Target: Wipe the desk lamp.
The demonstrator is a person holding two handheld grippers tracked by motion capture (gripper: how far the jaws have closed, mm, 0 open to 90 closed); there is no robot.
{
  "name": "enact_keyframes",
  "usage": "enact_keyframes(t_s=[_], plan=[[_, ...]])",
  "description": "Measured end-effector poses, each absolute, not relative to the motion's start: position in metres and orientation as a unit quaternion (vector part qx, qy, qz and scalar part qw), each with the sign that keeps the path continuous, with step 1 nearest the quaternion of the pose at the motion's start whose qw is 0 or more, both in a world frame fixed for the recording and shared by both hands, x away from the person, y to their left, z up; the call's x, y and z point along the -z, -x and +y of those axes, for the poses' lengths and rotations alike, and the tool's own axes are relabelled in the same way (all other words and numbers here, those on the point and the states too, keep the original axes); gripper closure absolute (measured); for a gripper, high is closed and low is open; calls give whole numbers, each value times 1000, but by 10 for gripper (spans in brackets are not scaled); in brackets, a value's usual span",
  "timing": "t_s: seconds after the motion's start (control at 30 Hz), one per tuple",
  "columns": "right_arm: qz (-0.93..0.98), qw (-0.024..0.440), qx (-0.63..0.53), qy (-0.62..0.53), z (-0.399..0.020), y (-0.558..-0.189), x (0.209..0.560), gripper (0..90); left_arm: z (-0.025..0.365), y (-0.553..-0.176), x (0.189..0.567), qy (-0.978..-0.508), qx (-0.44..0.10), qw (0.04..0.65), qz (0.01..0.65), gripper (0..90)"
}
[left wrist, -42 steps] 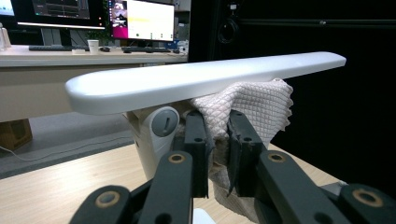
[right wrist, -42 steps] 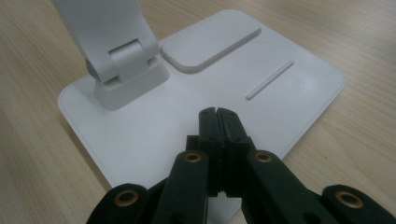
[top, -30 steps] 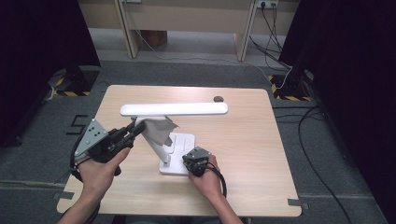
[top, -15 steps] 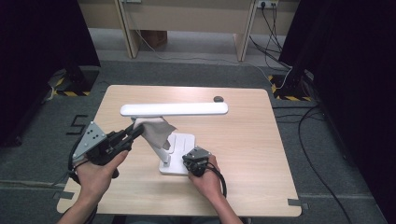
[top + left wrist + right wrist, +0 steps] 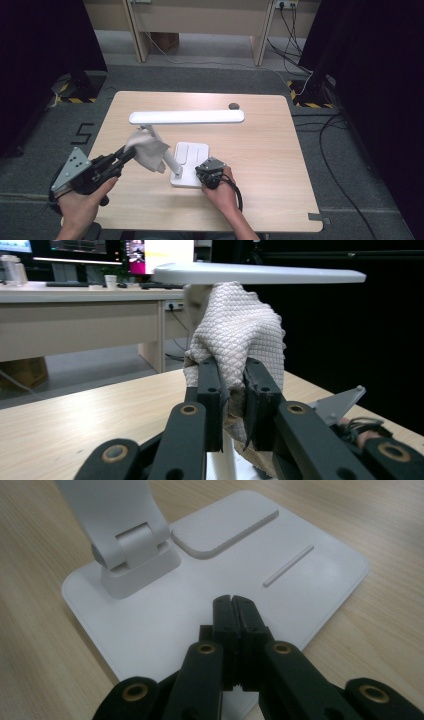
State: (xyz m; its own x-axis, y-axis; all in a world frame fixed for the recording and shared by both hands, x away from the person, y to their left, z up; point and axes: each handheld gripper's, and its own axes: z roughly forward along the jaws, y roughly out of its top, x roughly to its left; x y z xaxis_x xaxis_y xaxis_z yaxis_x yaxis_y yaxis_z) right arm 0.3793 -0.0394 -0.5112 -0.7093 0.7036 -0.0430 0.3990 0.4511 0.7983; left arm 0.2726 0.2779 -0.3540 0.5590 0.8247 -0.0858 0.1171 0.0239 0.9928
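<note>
A white desk lamp stands mid-table: long head bar (image 5: 187, 117), slanted arm (image 5: 167, 160) and flat base (image 5: 192, 155). My left gripper (image 5: 131, 151) is shut on a pale woven cloth (image 5: 148, 150), which lies against the upper part of the lamp arm, just below the head. In the left gripper view the cloth (image 5: 235, 335) bunches up between the jaws under the lamp head (image 5: 260, 275). My right gripper (image 5: 210, 172) is shut with nothing in it. Its tips (image 5: 233, 602) rest on the near part of the lamp base (image 5: 150, 625), close to the hinge (image 5: 132, 555).
A small dark round object (image 5: 233, 105) lies near the table's far edge, right of centre. The wooden table (image 5: 270, 160) has bare room right of the lamp. Cables run over the floor beyond the right edge. The right gripper's grey plate (image 5: 340, 407) shows behind the cloth.
My left gripper has drawn the cloth leftward and toward the person along the lamp arm. The right gripper has stayed on the base.
</note>
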Motion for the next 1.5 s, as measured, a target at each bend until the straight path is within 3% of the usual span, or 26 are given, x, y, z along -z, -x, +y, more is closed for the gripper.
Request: enact_keyframes(t_s=[0.33, 0.8, 1.5], plan=[[830, 190, -405, -333, -39, -379, 511, 898, 300, -290, 359, -629, -312, 588, 402, 800], [830, 188, -405, -333, -39, -379, 511, 898, 277, -311, 338, -635, -311, 602, 371, 800], [831, 188, -404, -332, -39, -379, 511, 898, 264, -312, 334, -653, -299, 603, 347, 798]])
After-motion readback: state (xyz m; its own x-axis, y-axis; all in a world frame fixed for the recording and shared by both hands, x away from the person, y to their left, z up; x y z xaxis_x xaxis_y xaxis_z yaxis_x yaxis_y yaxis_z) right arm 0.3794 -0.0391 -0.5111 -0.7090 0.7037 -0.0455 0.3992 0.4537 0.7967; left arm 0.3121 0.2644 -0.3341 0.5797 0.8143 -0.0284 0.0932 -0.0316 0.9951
